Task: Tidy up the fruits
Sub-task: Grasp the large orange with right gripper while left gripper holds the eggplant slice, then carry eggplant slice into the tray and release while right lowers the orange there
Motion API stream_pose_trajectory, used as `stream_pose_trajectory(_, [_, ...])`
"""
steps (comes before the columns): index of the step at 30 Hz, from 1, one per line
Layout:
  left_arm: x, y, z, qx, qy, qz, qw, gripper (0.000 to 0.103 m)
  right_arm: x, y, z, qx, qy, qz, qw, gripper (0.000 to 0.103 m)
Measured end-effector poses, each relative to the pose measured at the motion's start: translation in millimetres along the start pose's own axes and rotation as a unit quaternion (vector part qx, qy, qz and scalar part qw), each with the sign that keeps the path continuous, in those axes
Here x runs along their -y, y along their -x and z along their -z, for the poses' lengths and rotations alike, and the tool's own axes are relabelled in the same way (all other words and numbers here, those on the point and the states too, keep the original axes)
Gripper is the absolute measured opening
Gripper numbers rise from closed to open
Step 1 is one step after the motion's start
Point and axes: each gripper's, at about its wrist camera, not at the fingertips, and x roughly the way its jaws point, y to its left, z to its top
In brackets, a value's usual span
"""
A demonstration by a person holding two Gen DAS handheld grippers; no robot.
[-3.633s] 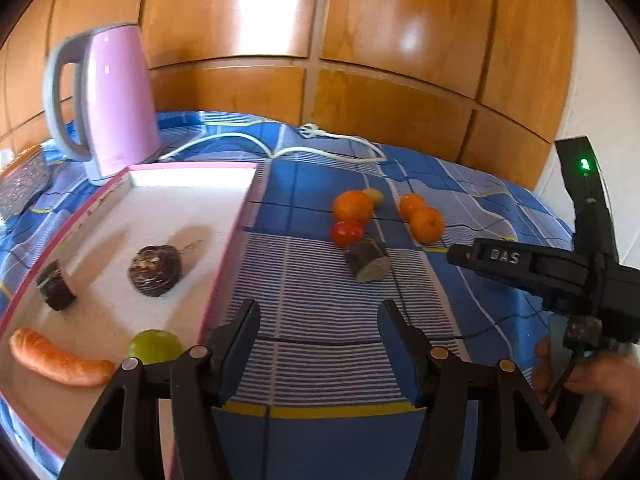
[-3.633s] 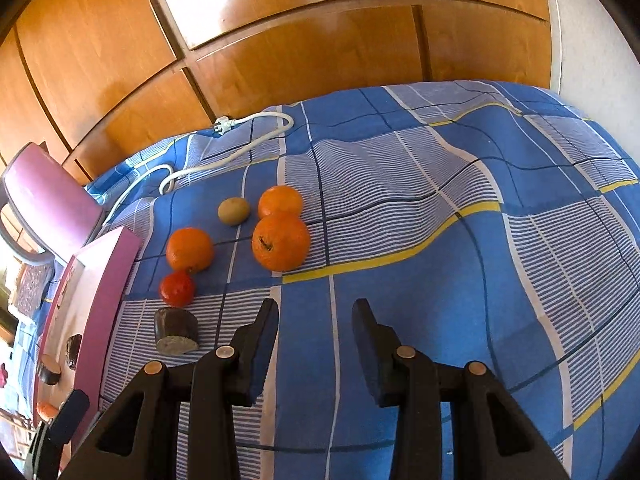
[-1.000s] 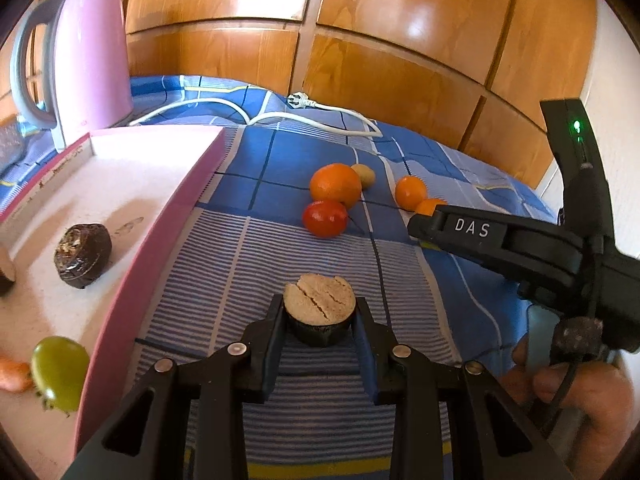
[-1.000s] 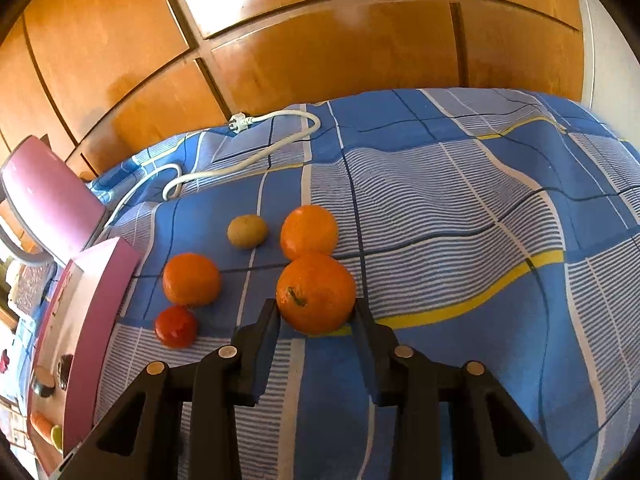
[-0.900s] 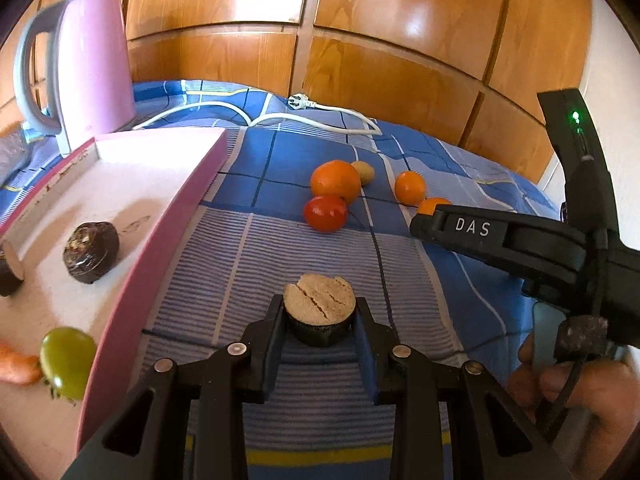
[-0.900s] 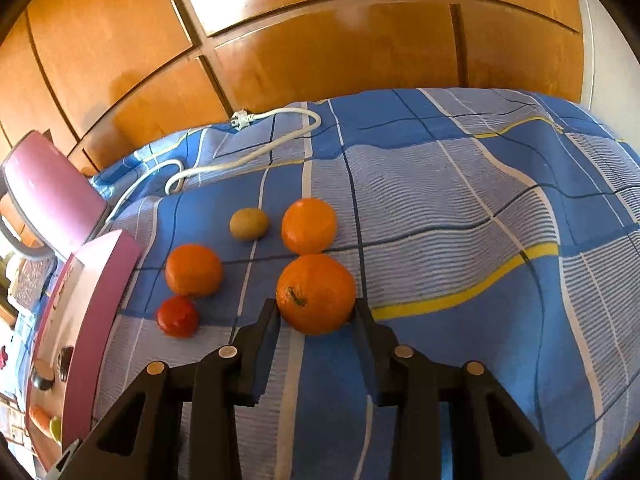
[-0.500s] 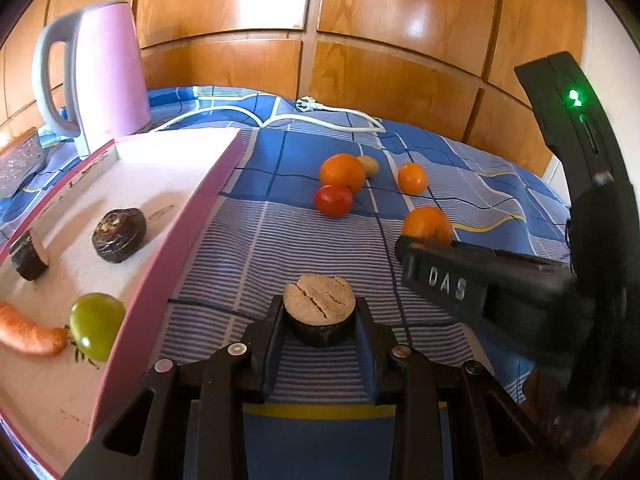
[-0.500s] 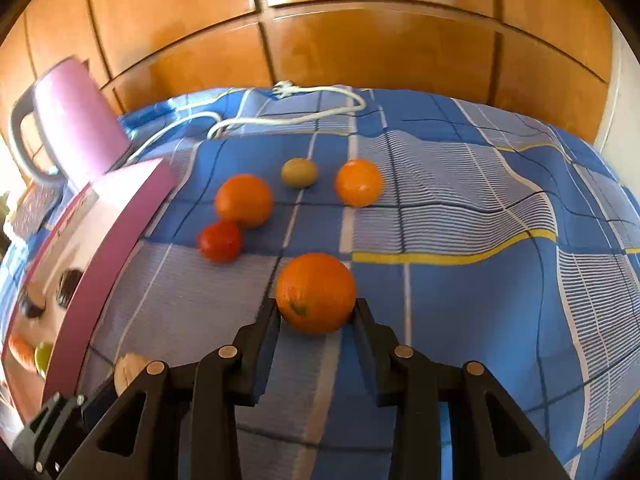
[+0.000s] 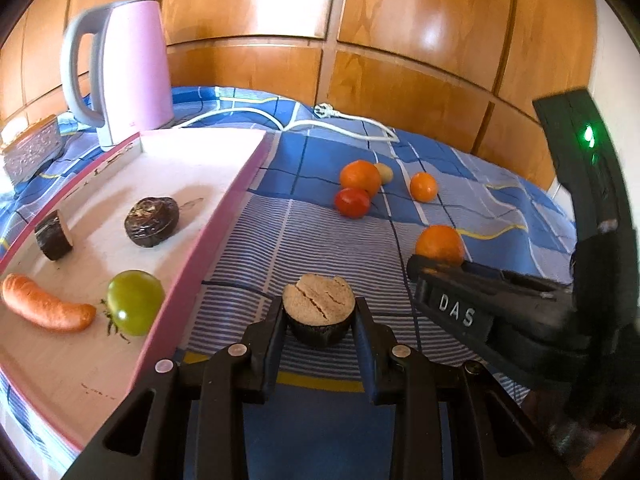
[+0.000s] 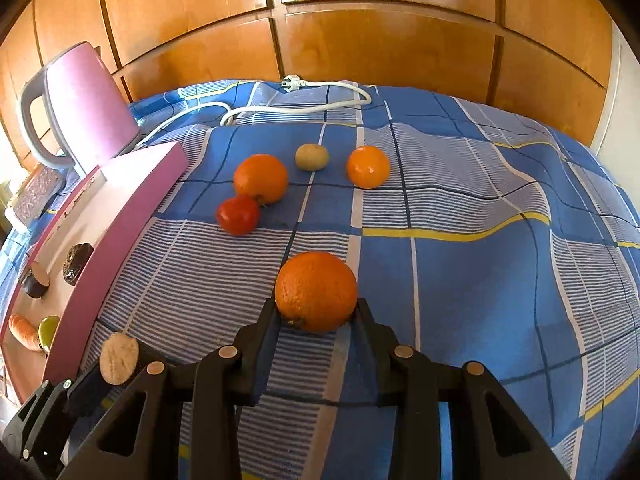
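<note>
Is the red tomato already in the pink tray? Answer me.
No, the red tomato lies on the blue cloth, outside the pink tray.

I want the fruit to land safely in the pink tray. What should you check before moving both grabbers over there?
1. Left gripper shut on the cut dark piece: ok.
2. Right gripper shut on the big orange: ok.
3. Free room in the pink tray: ok.
4. Grippers clear of each other: cannot tell; close together.
5. Tomato and the other fruit out of the way: ok.
</note>
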Motion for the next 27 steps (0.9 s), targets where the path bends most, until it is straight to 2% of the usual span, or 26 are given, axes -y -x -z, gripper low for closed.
stream_pose_trajectory(10, [0, 8, 0, 0.014, -0.002, -0.008, 0.9999, 0.032, -6, 9, 4, 0.012, 0.005, -0.010, 1.000, 0.036])
stream_pose_trajectory(17, [-1, 20, -1, 0.040, -0.004, -0.016, 0.9991, 0.032, -5, 17, 1, 0.031, -0.003, -0.019, 0.999, 0.036])
stream_pose_trajectory(27, [-9, 30, -5, 0.062, 0.018, -0.020, 0.9977, 0.032, -7, 28, -1, 0.061, -0.003, -0.042, 0.997, 0.036])
